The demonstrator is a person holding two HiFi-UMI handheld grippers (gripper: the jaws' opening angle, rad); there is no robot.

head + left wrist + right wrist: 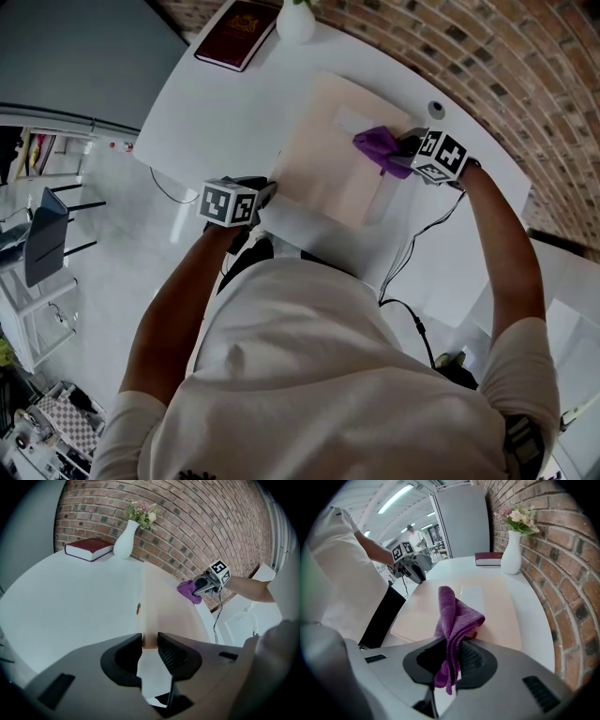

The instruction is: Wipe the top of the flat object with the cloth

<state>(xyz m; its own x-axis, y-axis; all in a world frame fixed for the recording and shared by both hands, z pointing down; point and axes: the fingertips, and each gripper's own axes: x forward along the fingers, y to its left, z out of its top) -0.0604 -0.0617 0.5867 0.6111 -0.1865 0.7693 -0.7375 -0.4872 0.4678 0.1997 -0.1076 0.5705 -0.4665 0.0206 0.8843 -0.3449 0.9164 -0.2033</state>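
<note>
Brick wall for a backdrop, with a white table set against it. Flat on the table, a wide beige board, its long sides running away toward the wall. Beyond the board's far left corner and well apart from it, a dark red book, closed and lying flat. Just right of the book, also past the board's far edge, a white vase with flowers, upright. At the board's near left edge, the left gripper, jaws drawn narrow and clamped on that edge, a strip of the board pinched between them. Over the board's right part, the right gripper, jaws closed on a purple cloth. Cloth bunched and folded, standing up out of the jaws and lying against the board's top. On the board just beyond the cloth, toward the book, a paler rectangle; cannot tell what.
</note>
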